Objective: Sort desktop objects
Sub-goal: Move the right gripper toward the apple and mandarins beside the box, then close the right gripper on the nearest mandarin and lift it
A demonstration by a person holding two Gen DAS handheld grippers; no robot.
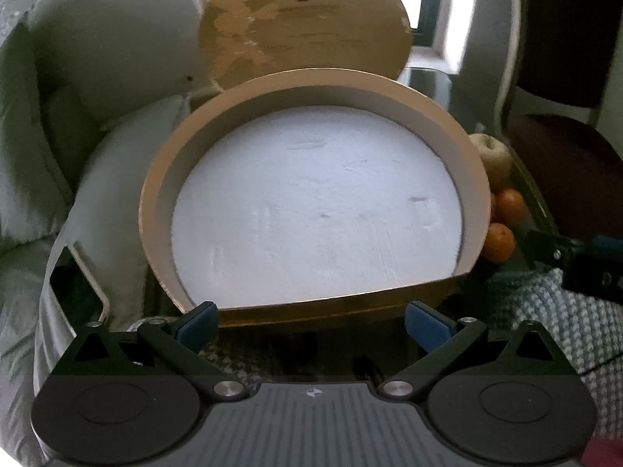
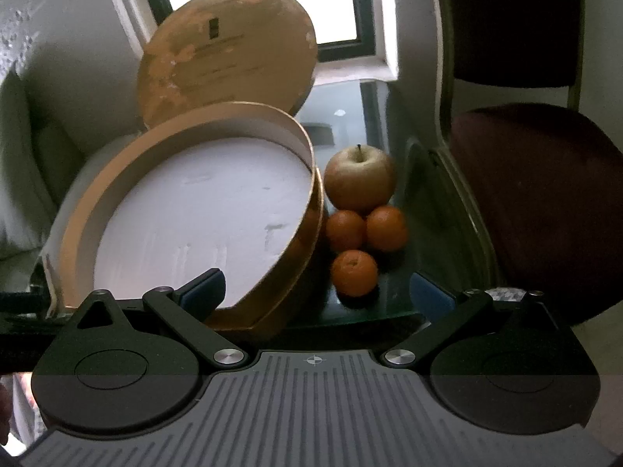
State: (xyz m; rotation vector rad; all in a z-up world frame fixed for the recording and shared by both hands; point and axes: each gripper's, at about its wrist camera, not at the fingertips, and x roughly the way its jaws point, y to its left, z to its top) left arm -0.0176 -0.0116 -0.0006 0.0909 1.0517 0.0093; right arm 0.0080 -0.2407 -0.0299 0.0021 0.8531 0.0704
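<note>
Beyond the right tool's spread jaws lie oranges

A bright window with a dark frame is at the back, and daylight comes in strongly from it. Below it there is a pale sill. A glass table reflects this light. On the right stands a chair with dark red cushions. On the left is a pale sofa, beside a white wall.
</note>
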